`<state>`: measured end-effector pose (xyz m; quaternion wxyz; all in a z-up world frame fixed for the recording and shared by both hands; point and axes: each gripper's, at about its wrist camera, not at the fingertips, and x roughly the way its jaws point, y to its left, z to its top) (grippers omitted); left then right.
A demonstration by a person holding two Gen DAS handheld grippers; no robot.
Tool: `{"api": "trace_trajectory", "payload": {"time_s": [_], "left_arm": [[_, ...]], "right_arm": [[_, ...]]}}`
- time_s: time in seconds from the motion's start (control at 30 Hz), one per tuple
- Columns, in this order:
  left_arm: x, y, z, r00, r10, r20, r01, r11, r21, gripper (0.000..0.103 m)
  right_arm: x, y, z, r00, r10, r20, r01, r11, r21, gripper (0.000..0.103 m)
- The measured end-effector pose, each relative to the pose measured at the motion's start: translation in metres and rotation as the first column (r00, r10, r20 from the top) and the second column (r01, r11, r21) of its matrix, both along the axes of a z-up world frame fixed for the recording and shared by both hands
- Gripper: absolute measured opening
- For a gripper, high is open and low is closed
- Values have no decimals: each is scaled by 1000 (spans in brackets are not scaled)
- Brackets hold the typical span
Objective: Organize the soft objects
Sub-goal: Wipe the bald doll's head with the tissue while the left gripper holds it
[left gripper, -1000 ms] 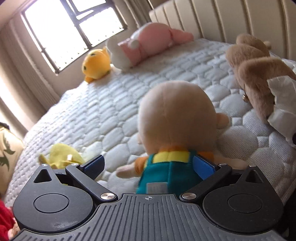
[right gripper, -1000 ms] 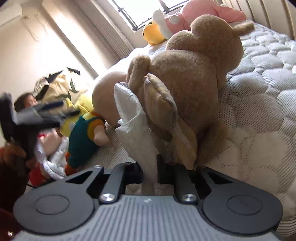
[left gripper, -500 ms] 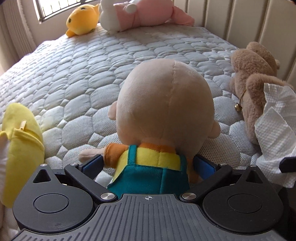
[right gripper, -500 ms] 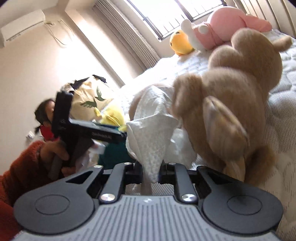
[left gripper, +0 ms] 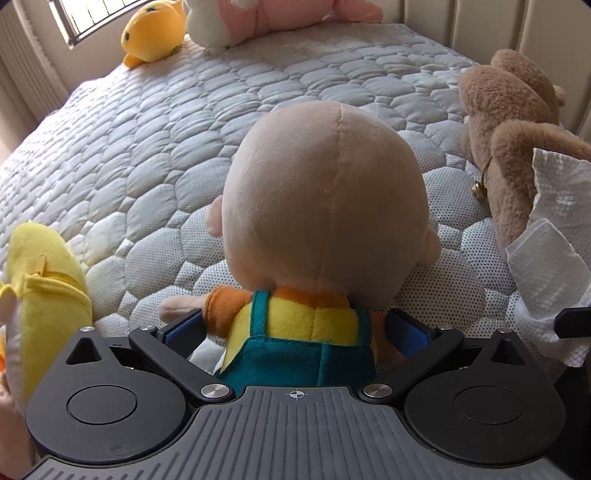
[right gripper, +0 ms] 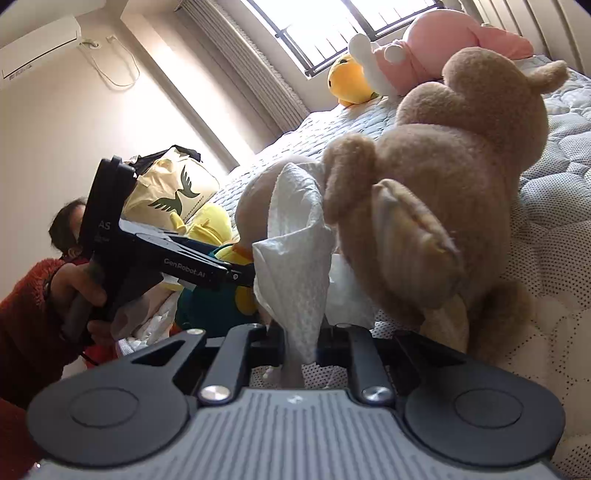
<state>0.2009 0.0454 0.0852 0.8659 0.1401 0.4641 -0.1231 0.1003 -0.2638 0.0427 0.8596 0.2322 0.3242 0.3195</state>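
A bald baby doll (left gripper: 325, 206) in an orange shirt and teal dungarees stands upright on the quilted mattress (left gripper: 147, 147). My left gripper (left gripper: 295, 328) is shut on its shoulders, blue pads (left gripper: 184, 328) against both sleeves. My right gripper (right gripper: 301, 339) is shut on a white paper tissue (right gripper: 295, 258) that rises from the jaws beside the brown plush animal (right gripper: 443, 184). That tissue (left gripper: 546, 258) and the brown plush (left gripper: 517, 122) sit just right of the doll. In the right wrist view a hand (right gripper: 85, 291) holds the left gripper (right gripper: 236, 277) by the doll's body (right gripper: 207, 310).
A pink and white plush (left gripper: 280, 14) and an orange plush (left gripper: 155, 33) lie at the far end under the window. A yellow plush (left gripper: 44, 288) is at the near left, a printed bag (right gripper: 173, 192) behind it. The padded headboard (left gripper: 480, 29) runs along the right.
My left gripper has tipped downward and shifted with the doll still in it, ending close to the tissue. The right gripper keeps its hold on the tissue and has turned slightly.
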Motion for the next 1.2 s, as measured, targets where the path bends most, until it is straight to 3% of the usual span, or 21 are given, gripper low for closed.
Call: {"api": "trace_trajectory", "payload": {"time_s": [0.23,0.33,0.43,0.47,0.5,0.63,0.67,0.73,0.77,0.8,0.87,0.93,1.07,1.13,1.2], "left_arm": [[-11,13,11,998,0,63,4,997,-72,98],[-8,18,24,996,14,85,-5,994,-106,83],[5,31,44,989,97,113,-73,977,-201,65],[10,36,49,982,140,124,-106,963,-247,51],[15,38,49,976,170,139,-127,954,-270,45],[28,43,39,944,282,173,-221,926,-306,40],[27,44,37,939,290,186,-227,927,-298,41],[22,49,41,944,270,188,-212,936,-282,51],[18,55,46,950,259,176,-202,936,-288,71],[14,62,51,956,239,168,-179,934,-310,101],[3,72,62,965,189,183,-119,933,-340,103],[-9,69,69,972,108,210,-47,960,-275,103],[-29,29,51,976,-66,206,79,995,-54,103],[-37,-1,33,966,-168,198,150,983,103,103],[-45,-33,12,935,-280,215,209,930,303,103]], "right_arm": [[-3,-1,-3,1000,4,-9,-4,1000,-1,18],[3,3,-3,1000,-1,-11,1,1000,0,18],[2,2,-3,1000,2,-5,-2,1000,7,18],[2,2,-3,1000,7,-4,-7,1000,16,18],[3,2,-4,1000,10,-4,-10,1000,23,18],[5,4,-6,1000,9,-13,-8,1000,21,19],[4,5,-7,1000,11,-14,-10,1000,19,19],[3,6,-6,1000,13,-10,-13,1000,7,19],[2,6,-5,1000,13,-5,-13,1000,-1,19],[4,7,-4,1000,12,-2,-12,1000,-7,19],[8,8,-3,1000,0,-3,0,1000,-11,19],[12,10,-4,1000,-9,-9,9,1000,-3,19],[20,21,-9,1000,15,-20,-15,1000,7,19],[24,29,-12,999,32,-28,-32,999,4,19],[21,34,-14,998,45,-32,-45,999,1,19]]}}
